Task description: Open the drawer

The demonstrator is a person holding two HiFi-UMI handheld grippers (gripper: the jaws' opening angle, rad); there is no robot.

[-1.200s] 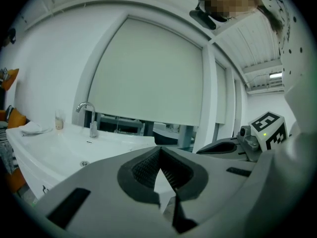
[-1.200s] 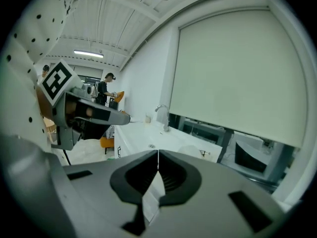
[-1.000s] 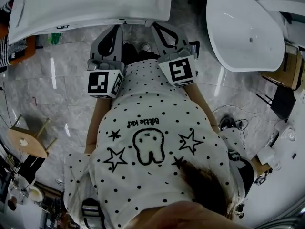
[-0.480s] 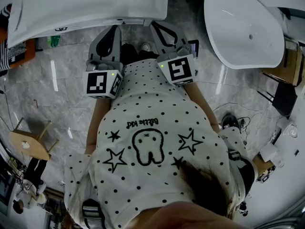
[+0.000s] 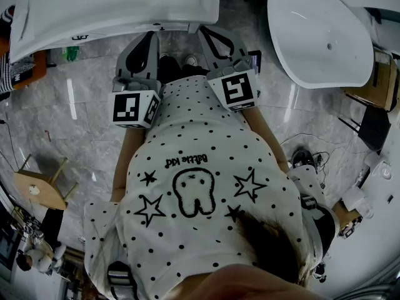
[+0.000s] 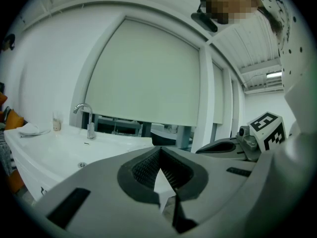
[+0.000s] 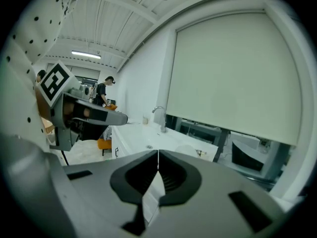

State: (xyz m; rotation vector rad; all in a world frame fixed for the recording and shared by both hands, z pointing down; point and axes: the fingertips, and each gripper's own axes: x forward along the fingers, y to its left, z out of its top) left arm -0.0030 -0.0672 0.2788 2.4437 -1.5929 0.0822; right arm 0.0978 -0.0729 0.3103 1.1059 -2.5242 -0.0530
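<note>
Head view: left gripper (image 5: 145, 49) and right gripper (image 5: 215, 42) side by side, tips at front edge of vanity counter (image 5: 112, 5). Face below hidden by overhang.

Left gripper view: jaws pressed together, empty. Faucet (image 6: 85, 114) ahead-left.

Right gripper view: jaws pressed together, empty. Probable drawer (image 7: 118, 145) with dark pull, ahead, left of and below tips. Neither hand clearly nearer.
</note>
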